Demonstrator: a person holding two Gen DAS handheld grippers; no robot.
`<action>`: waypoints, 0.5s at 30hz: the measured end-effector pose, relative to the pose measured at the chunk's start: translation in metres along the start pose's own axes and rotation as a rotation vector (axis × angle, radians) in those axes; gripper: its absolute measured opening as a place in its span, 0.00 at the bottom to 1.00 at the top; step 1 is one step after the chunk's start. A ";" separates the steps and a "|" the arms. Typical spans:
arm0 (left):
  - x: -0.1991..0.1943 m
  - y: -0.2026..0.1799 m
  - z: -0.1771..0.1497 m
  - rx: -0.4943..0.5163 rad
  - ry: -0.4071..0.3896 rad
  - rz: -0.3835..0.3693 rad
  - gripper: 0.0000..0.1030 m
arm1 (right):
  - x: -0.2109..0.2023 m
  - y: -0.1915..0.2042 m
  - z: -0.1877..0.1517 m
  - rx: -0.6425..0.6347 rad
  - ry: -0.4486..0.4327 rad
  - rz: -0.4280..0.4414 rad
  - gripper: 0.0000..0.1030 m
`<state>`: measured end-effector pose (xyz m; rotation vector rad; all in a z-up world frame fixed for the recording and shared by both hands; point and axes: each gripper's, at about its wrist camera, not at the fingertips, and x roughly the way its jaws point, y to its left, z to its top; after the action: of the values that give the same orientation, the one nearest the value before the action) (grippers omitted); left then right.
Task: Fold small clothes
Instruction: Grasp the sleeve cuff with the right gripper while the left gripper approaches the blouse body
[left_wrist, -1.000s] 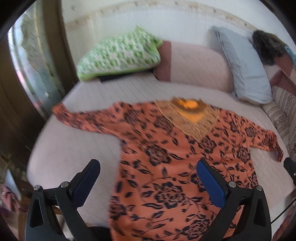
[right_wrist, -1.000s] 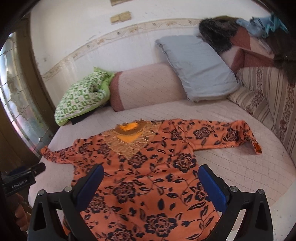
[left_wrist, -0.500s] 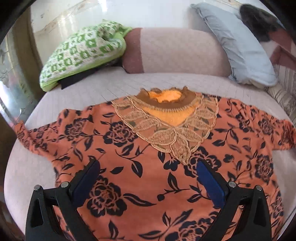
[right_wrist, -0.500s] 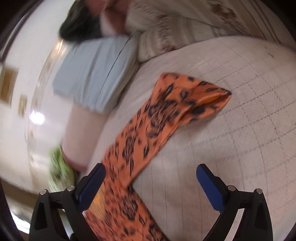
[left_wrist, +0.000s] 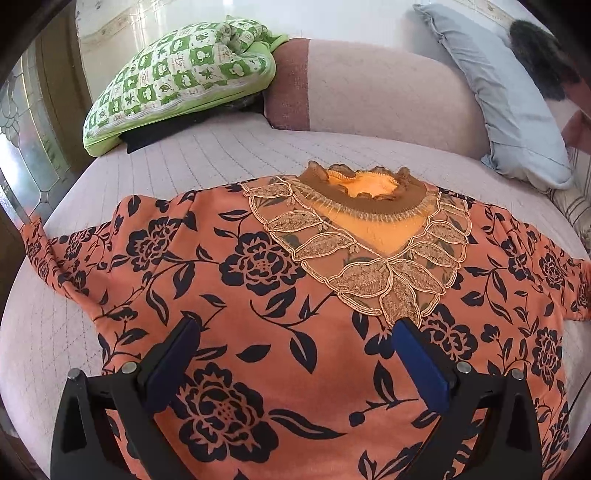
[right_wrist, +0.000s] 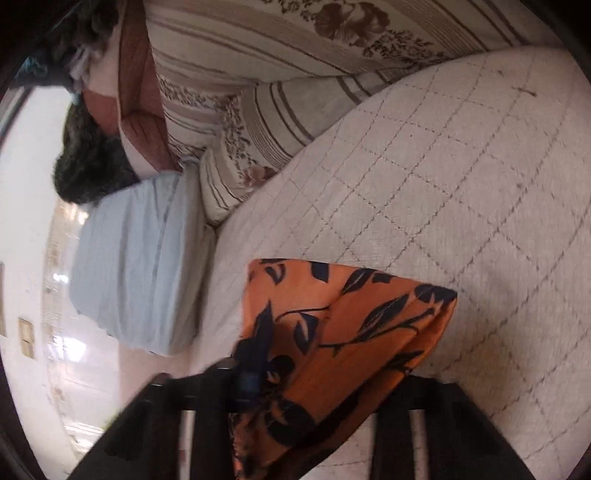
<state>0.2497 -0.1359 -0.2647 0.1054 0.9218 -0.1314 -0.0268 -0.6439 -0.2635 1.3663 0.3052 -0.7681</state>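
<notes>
Item: orange blouse with black flowers, spread flat and face up on the bed, collar toward the head end, body over the middle.

Hidden or unclear:
- Its hem runs off the bottom of my left view, so I cannot see the lower edge.
- One sleeve reaches the bed's side edge, and its cuff is partly out of sight there.
- In my right view the picture is rolled sideways and smeared. The other sleeve end bunches between my right tongs; one finger is blurred and the other is covered by cloth. The jaws are closing on that sleeve, and the fabric looks pinched.
- A dark furry thing at the head corner is too blurred to name.

My left tongs are wide apart, hovering over the chest of the blouse, holding nothing.

Also on the bed: green checked pillow, pink bolster, blue pillow, striped cushions along the far side.

Changes: a second ago both my views took in the whole blouse from farther back. Now the left view sits lower and closer to the collar. The right view has rolled over and gone to the sleeve end, and my right tongs, gaping then, have nearly shut.
</notes>
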 end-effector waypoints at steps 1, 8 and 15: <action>0.001 0.001 0.000 -0.001 0.001 0.002 1.00 | -0.002 0.010 0.001 -0.038 -0.014 -0.015 0.13; -0.001 0.019 0.009 -0.069 -0.011 0.031 1.00 | -0.028 0.138 -0.021 -0.418 -0.062 0.082 0.08; -0.003 0.056 0.029 -0.178 -0.038 0.104 1.00 | -0.034 0.270 -0.148 -0.658 0.121 0.334 0.08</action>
<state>0.2799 -0.0848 -0.2427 -0.0143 0.8841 0.0454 0.1580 -0.4898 -0.0687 0.8059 0.3721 -0.2624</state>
